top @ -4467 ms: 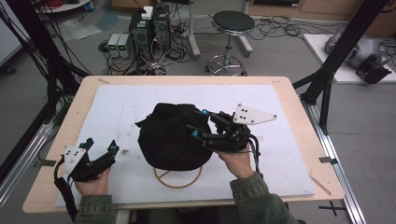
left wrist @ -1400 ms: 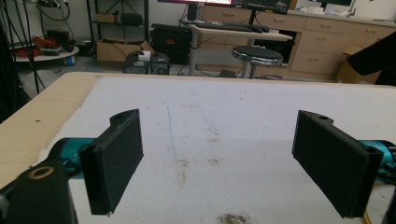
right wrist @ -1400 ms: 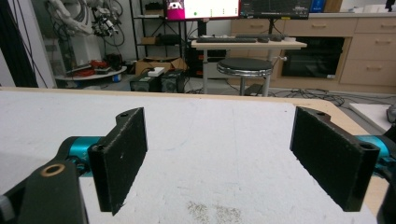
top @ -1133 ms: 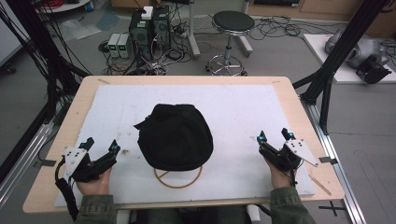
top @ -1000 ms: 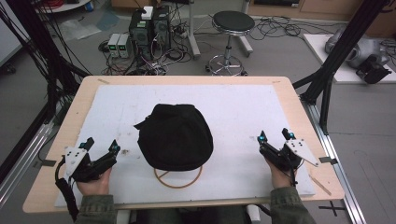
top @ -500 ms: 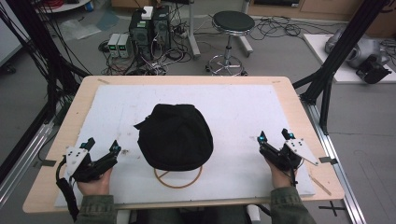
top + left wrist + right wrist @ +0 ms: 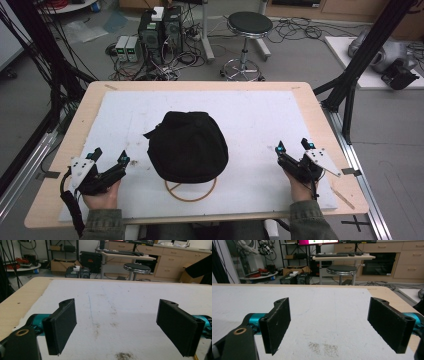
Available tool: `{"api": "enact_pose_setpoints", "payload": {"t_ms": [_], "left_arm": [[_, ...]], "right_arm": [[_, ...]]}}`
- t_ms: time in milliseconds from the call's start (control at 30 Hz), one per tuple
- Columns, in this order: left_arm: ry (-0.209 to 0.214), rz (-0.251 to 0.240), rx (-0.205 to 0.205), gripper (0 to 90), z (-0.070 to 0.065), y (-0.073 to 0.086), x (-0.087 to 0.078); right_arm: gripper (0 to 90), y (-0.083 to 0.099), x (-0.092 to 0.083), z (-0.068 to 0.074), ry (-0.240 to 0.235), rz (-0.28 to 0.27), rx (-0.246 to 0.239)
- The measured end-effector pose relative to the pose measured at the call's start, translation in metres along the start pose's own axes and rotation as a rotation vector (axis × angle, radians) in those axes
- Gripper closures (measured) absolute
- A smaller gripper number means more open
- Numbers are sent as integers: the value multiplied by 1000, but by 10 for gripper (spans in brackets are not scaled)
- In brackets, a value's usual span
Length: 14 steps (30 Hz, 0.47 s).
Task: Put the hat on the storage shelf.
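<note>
One black cap (image 7: 189, 146), one wire ring stand (image 7: 191, 189), two grippers, one stool (image 7: 249, 24)

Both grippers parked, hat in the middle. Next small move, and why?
Probably none is needed; if anything, ease the right gripper toward the black hat. The hat sits over a wooden ring stand mid-table, both grippers rest open at the near corners, left gripper included, jaws holding nothing.
</note>
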<state>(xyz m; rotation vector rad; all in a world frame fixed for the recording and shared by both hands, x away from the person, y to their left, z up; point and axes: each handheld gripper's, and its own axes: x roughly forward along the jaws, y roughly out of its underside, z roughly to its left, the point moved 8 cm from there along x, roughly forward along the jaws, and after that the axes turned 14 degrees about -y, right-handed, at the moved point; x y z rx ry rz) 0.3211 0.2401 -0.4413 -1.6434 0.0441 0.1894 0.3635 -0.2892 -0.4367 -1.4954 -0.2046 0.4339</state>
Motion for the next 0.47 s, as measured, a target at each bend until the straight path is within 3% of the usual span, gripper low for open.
{"api": "enact_pose_setpoints", "payload": {"t_ms": [467], "left_arm": [[10, 13, -7, 167, 0, 2, 2]], "right_arm": [[175, 2, 1, -1, 6, 12, -9]]}}
